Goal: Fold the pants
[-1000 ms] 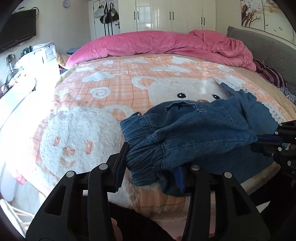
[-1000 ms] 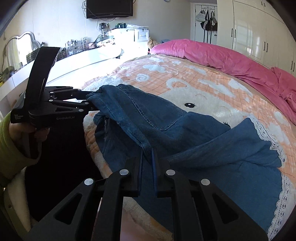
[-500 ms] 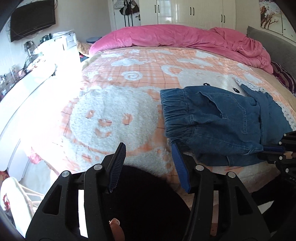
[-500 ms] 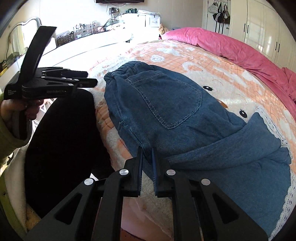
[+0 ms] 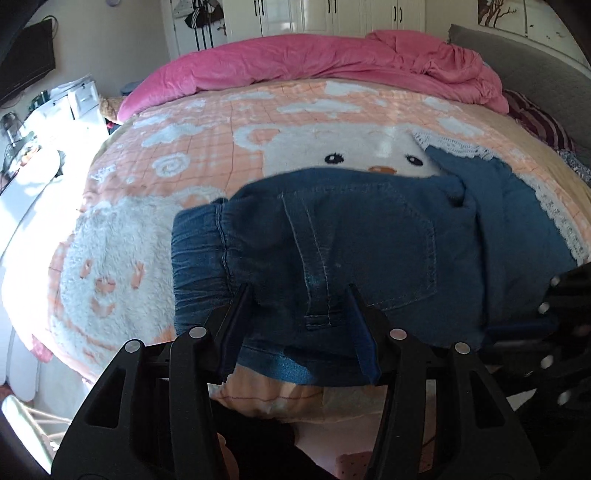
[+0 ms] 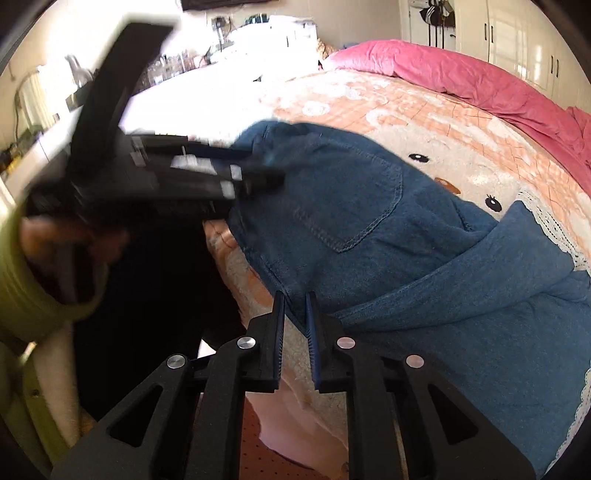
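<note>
Pants [image 5: 362, 254] lie half-folded at the bed's [image 5: 258, 122] near edge. Left gripper [image 5: 299, 325] open over the near hem; right gripper [image 6: 295, 317] opening, releasing the denim. Next, probably regrip and fold again.

The pants [image 5: 354, 251] lie folded on the blanket [image 5: 229, 122] at the near edge of the bed [image 5: 524, 85], waistband to the left in the left wrist view, legs doubled over to the right; the quilt [image 5: 314, 62] is heaped along the far side of the bed, behind the blanket; the wardrobe [image 5: 332, 14] stands behind the quilt; a table [image 6: 207, 85] runs along the wall beyond the bed's left side; the left tongs [image 5: 299, 325] stand apart, straddling the near hem of the pants; the right tongs [image 6: 295, 332], opening, sit at the pants' near edge, fabric between them, to the right of the left tongs.
</note>
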`<control>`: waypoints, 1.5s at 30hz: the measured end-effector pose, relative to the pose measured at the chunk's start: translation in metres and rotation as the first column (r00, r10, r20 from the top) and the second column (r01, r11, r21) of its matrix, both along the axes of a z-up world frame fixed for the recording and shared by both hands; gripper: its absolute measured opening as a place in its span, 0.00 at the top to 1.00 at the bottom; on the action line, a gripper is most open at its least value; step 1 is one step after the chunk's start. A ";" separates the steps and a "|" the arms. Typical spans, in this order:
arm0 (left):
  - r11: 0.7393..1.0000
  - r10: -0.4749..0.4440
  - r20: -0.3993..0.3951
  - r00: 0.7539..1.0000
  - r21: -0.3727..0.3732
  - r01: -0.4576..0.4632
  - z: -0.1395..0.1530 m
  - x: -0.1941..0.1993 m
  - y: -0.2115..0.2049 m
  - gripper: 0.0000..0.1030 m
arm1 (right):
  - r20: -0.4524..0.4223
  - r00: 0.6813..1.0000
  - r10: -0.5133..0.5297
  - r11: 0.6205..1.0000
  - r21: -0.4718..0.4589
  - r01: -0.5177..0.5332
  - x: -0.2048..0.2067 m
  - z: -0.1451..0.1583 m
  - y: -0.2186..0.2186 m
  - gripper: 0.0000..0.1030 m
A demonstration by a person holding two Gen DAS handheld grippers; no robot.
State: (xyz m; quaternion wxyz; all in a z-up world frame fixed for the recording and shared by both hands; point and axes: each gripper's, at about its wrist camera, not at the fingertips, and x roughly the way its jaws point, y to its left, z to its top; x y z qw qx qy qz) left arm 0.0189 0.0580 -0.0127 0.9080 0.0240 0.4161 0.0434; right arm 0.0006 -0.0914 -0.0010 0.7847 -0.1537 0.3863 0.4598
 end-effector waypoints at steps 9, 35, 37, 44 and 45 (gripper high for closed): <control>0.999 -0.021 -0.008 1.000 0.025 0.021 -0.012 -0.005 -0.002 0.57 | 0.011 0.994 -0.108 0.991 0.079 0.107 0.022 0.012 -0.012 0.78; 0.937 -0.260 0.130 0.957 -0.204 0.283 0.048 -0.014 -0.072 0.44 | 0.028 0.848 -0.529 0.835 0.198 0.514 0.079 0.049 -0.125 0.34; 0.926 -0.297 0.099 0.950 -0.212 0.311 0.037 -0.004 -0.087 0.44 | 0.041 0.833 -0.552 0.822 0.195 0.535 0.083 0.051 -0.135 0.32; 0.892 -0.331 -0.019 0.943 -0.331 0.306 -0.003 0.042 -0.110 0.55 | -0.026 0.804 -0.594 0.783 0.213 0.585 0.105 0.049 -0.153 0.31; 0.888 -0.329 -0.026 0.944 -0.350 0.300 -0.006 0.047 -0.111 0.57 | -0.039 0.804 -0.594 0.781 0.211 0.588 0.109 0.047 -0.154 0.31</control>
